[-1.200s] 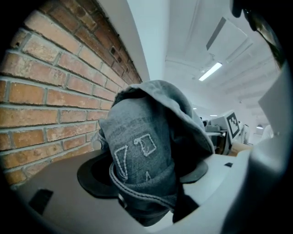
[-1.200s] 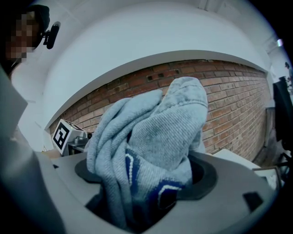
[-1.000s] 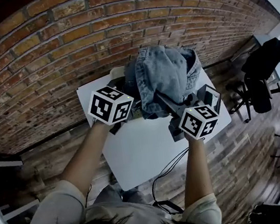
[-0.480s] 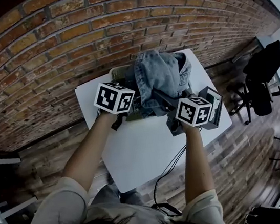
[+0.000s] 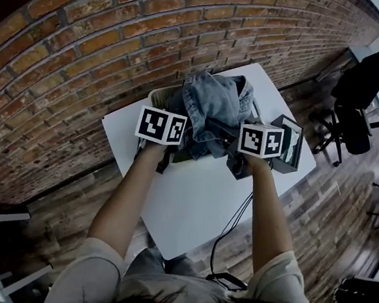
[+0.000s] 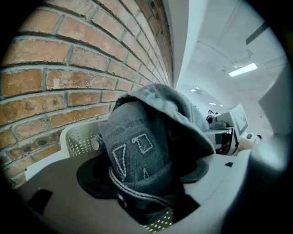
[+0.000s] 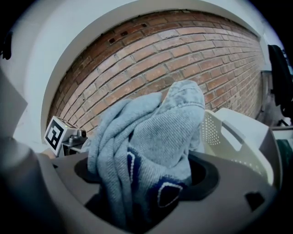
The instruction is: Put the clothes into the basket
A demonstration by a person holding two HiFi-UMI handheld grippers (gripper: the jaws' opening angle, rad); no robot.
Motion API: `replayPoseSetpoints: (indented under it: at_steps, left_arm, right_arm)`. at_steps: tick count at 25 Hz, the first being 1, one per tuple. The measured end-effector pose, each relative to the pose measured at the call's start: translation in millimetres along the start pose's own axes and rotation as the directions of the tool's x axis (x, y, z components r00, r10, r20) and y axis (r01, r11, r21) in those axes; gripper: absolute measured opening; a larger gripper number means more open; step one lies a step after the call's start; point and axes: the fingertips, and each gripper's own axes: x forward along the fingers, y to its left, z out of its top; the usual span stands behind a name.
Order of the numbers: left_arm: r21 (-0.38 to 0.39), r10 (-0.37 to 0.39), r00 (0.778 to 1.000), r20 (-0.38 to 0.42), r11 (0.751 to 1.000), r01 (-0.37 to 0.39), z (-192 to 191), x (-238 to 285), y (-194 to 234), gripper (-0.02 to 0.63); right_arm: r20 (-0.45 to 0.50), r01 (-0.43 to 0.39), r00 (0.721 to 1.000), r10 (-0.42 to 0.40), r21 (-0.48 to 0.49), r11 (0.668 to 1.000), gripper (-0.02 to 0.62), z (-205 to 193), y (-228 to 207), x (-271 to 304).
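Two grippers, both clamped: left gripper on a dark fold, right gripper on a paler fold, apparently of one denim garment. Garment bunched over white basket at table's 12 o'clock edge; brick wall beyond.

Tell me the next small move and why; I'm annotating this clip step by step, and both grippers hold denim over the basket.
Probably lower both grippers a little into the basket before letting go. The denim garment is clamped in the left gripper and the right gripper and bunches above the rim, so releasing now might leave it draped over the edge.
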Motion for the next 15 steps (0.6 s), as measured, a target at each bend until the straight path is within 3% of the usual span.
replayPoseSetpoints:
  at_steps: [11, 15]
  left_arm:
    - [-0.013, 0.079, 0.997, 0.007, 0.997, -0.078, -1, -1, 7, 0.367]
    - [-0.043, 0.086, 0.996, 0.039, 0.995, -0.085, 0, -6, 8, 0.374]
  right_arm:
    - [-0.030, 0.051, 0.998, -0.049, 0.064, 0.997, 0.487, -5, -12, 0]
    - [-0.007, 0.115, 0.993, -0.115, 0.045, 0.992, 0.530, -2, -19, -6]
